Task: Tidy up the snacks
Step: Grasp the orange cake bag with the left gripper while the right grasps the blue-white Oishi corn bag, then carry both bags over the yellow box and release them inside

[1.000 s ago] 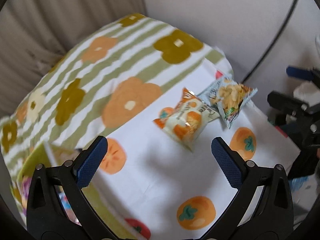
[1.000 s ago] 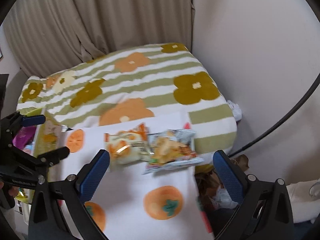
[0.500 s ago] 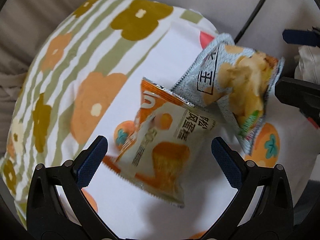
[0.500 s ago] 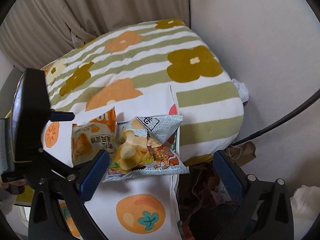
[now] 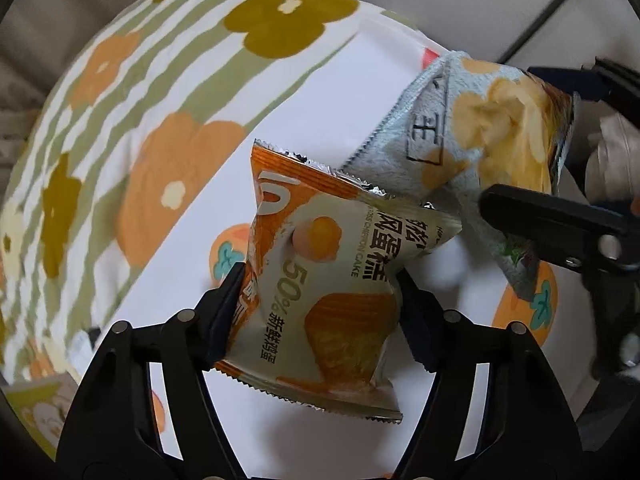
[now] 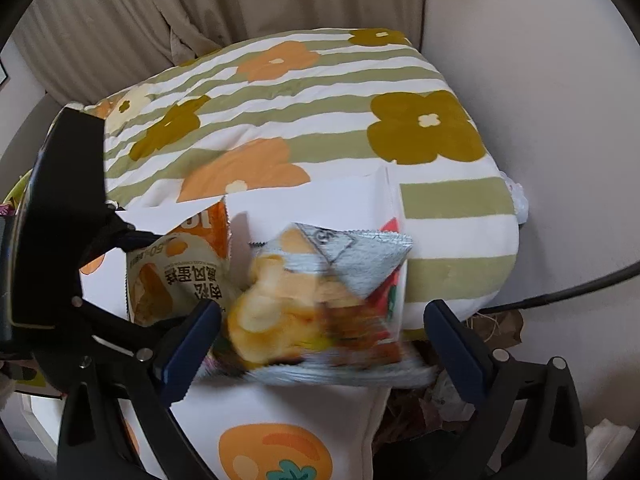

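An orange and cream chiffon cake packet (image 5: pixel 340 320) lies on a white cloth printed with persimmons (image 5: pixel 304 92). My left gripper (image 5: pixel 320 280) points steeply down over it. Its jaws are closing, and both pads press into the packet's crumpled sides. To its right, partly overlapping it, lies a grey-blue chips bag (image 5: pixel 492 128). In the right wrist view my right gripper (image 6: pixel 322 312) stands open and wide, with the chips bag (image 6: pixel 352 256) between its fingers and the lower part of the bag blurred. The cake packet (image 6: pixel 168 280) shows at its left, gripped by a left finger (image 6: pixel 124 236).
The white cloth lies over a quilt with green stripes and flowers (image 6: pixel 320 92). Behind it hang beige curtains (image 6: pixel 200 0), and a pale wall (image 6: pixel 540 80) stands to the right. A black cable (image 6: pixel 560 292) and brown litter (image 6: pixel 496 320) lie past the cloth's right edge.
Both grippers have come down close over the two packets. The left jaws went from wide apart to pinching the cake packet. The right jaws stayed wide around the chips bag.
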